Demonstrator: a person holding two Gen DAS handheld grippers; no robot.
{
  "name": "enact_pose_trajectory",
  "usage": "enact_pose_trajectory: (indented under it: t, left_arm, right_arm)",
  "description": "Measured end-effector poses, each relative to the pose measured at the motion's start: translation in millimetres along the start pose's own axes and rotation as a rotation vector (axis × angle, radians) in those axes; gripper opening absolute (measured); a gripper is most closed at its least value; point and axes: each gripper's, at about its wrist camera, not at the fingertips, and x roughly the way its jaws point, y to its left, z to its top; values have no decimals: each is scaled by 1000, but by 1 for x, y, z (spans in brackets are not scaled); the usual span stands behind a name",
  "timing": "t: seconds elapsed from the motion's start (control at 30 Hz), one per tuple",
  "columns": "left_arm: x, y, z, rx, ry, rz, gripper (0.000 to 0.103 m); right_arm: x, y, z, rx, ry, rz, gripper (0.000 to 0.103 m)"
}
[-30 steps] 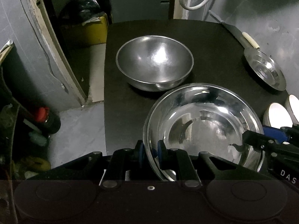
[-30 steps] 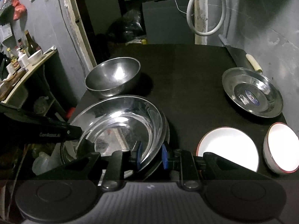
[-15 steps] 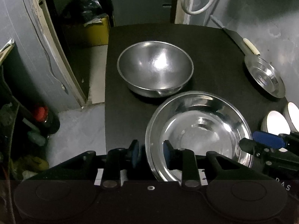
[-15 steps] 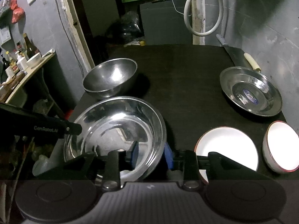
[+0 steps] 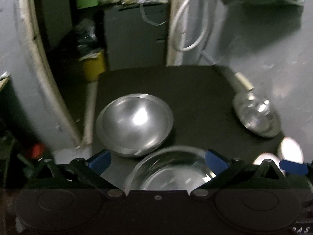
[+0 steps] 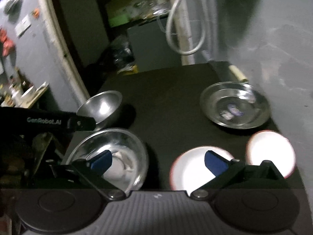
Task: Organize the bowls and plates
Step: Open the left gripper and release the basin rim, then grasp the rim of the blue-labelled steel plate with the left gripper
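Steel plate (image 5: 172, 174) rests on desk (image 5: 195, 90), released; left gripper (image 5: 157, 159) and right gripper (image 6: 157, 161) have just been opening, jaws wide apart, nothing clamped.

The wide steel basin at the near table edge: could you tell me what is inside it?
The wide steel basin looks empty, showing only reflections. The right gripper's open finger covers part of its floor.

- The right tongs (image 6: 157, 161) have just been opening; their jaws stand wide with nothing between them.
- Wide steel bowl (image 6: 125, 152) sits on the dark tabletop (image 6: 170, 101), deep steel bowl (image 6: 101, 106) behind it.
- White plate (image 6: 193, 166), white bowl (image 6: 271, 148) and steel plate (image 6: 234, 105) lie to the right.
- The left tongs (image 6: 58, 122) reach in from the left.
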Motion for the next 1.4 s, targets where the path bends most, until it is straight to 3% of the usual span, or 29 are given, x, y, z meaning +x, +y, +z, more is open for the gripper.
enact_pose_trajectory:
  t: [0.2, 0.5, 0.9, 1.2, 1.4]
  left_arm:
    - [48, -31, 35, -9, -49, -203, 102]
    - [131, -85, 73, 52, 19, -256, 102]
    - [174, -108, 77, 34, 110, -280, 99]
    - [183, -108, 72, 29, 151, -293, 73]
    - [183, -109, 71, 47, 158, -310, 44]
  right_arm:
    - [-4, -44, 7, 98, -84, -98, 103]
    - [31, -100, 32, 141, -48, -155, 103]
    - [66, -121, 41, 133, -8, -181, 99]
    - [77, -129, 43, 126, 26, -199, 81]
    - [83, -133, 43, 130, 55, -212, 64]
